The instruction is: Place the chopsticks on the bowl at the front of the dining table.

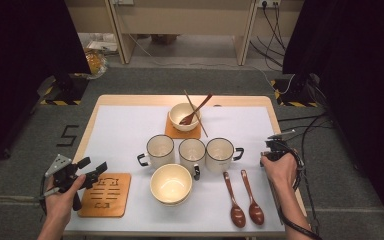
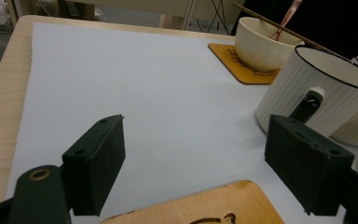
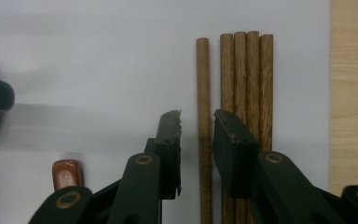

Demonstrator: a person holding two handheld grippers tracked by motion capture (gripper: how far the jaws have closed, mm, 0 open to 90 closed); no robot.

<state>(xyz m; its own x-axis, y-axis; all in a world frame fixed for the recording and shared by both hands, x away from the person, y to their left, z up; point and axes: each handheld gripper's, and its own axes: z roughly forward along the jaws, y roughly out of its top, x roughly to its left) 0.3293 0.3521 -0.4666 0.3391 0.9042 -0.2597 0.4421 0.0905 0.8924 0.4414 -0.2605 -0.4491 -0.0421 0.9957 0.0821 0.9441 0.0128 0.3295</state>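
1. At the right edge of the bench (image 1: 130,100), I am hovering my right claw (image 3: 197,126) over a loose chopstick (image 3: 203,79); its jaws are straddling that stick, narrowly apart, not yet pressing it.
2. Just right of it, four more chopsticks (image 3: 247,74) are lying side by side, touching.
3. Near the left edge, I am holding my left claw (image 2: 193,154) wide open and empty above the wooden coaster (image 2: 200,207), with the ribbed mug (image 2: 307,79) to its right.

Lower ends of the five brown wooden chopsticks (image 3: 235,84) are cut off at the frame's bottom edge, behind the black jaws.
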